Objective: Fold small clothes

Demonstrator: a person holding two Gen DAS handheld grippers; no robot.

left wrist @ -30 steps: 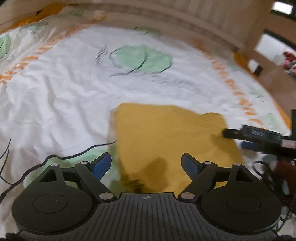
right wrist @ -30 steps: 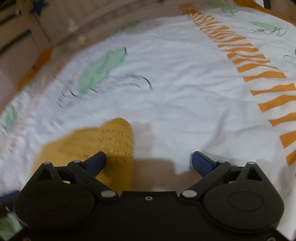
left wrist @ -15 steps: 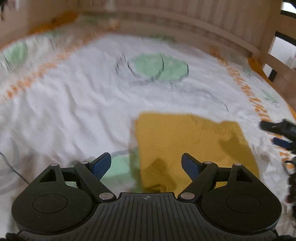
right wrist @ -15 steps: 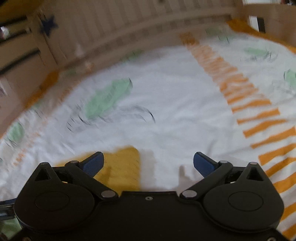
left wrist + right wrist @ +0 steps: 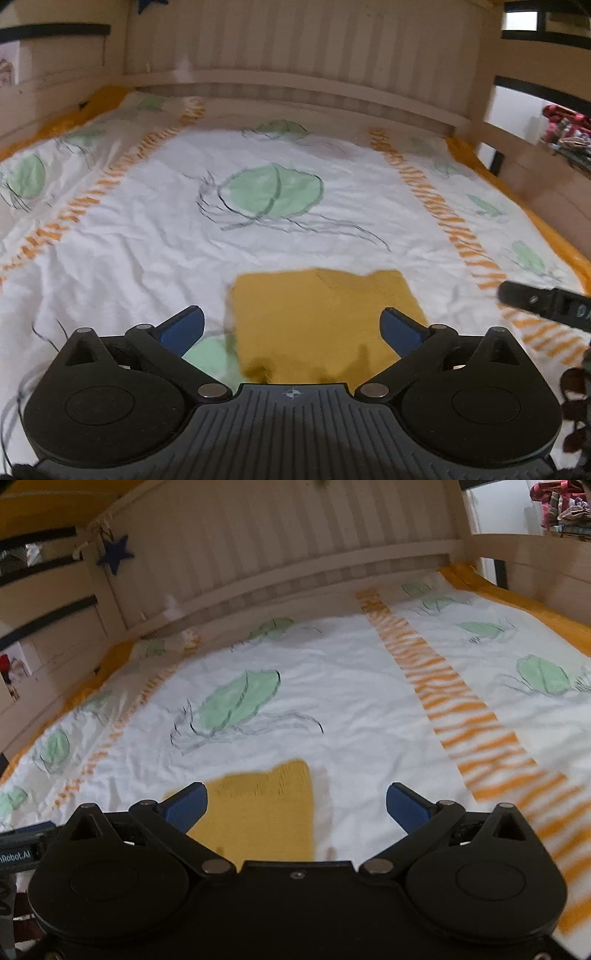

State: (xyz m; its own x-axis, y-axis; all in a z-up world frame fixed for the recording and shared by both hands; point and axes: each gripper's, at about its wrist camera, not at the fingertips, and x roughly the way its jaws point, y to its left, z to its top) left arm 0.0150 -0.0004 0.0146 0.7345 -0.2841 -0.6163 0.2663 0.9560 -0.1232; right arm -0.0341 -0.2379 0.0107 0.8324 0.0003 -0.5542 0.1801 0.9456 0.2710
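A mustard-yellow knitted garment [image 5: 321, 317] lies folded into a flat rectangle on the white printed bed sheet [image 5: 147, 236]. My left gripper [image 5: 291, 326] is open and empty, held above the garment's near edge. My right gripper [image 5: 295, 805] is open and empty; the garment [image 5: 262, 808] lies under its left finger, with bare sheet under the right one. The right gripper's finger [image 5: 543, 301] shows at the right edge of the left wrist view. The left gripper's body [image 5: 22, 843] shows at the left edge of the right wrist view.
The sheet [image 5: 351, 701] has green leaf prints and orange striped bands [image 5: 458, 709]. A slatted wooden headboard [image 5: 295, 70] and side rails [image 5: 535, 173] enclose the bed. A blue star [image 5: 115, 554] hangs on the frame. Cables [image 5: 576, 398] hang at the right.
Both grippers have pulled back and lifted away from the garment, staying open. The view now takes in the headboard and more of the sheet. The garment lies flat where it was.
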